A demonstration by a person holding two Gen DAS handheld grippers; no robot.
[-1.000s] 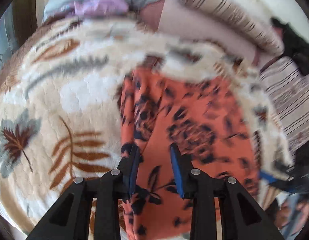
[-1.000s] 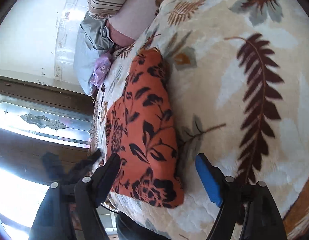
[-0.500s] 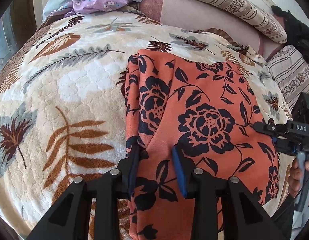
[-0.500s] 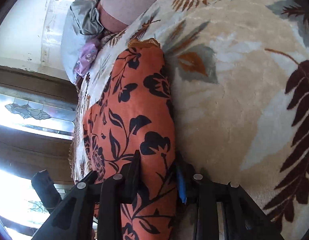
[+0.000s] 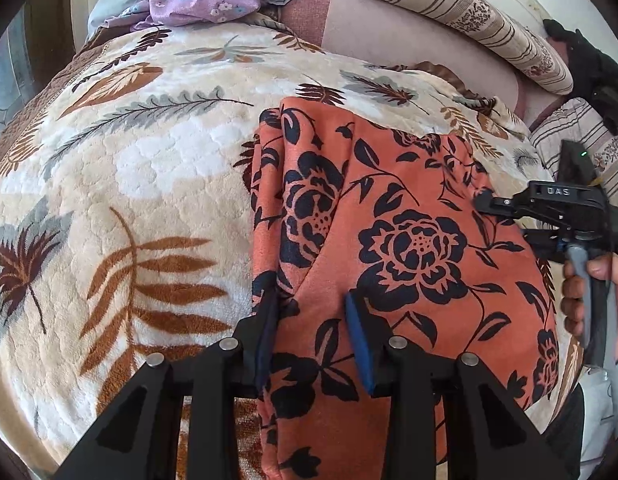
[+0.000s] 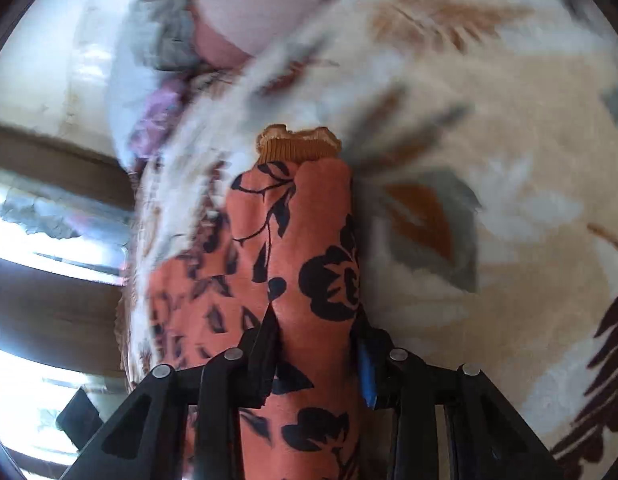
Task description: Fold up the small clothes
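An orange garment with black flowers [image 5: 409,240] lies on a leaf-patterned blanket [image 5: 129,200]. My left gripper [image 5: 313,308] is shut on a fold at the garment's near left edge, with fabric bunched between its blue pads. At the garment's right edge, my right gripper [image 5: 485,204] comes in from the side, held by a hand [image 5: 577,288]. In the right wrist view, the right gripper [image 6: 315,320] is shut on a raised ridge of the garment [image 6: 293,248]. A mustard ribbed hem [image 6: 299,146] shows at the garment's far end.
A purple cloth [image 5: 201,2] and grey-blue bedding lie at the far end of the bed. Striped pillows [image 5: 461,20] and a dark object [image 5: 589,76] sit at the far right. A window [image 6: 49,240] is off the bed's left side in the right wrist view.
My right gripper went from wide open beside the garment to shut on its edge, and travelled along it. The left gripper kept its hold and barely moved.
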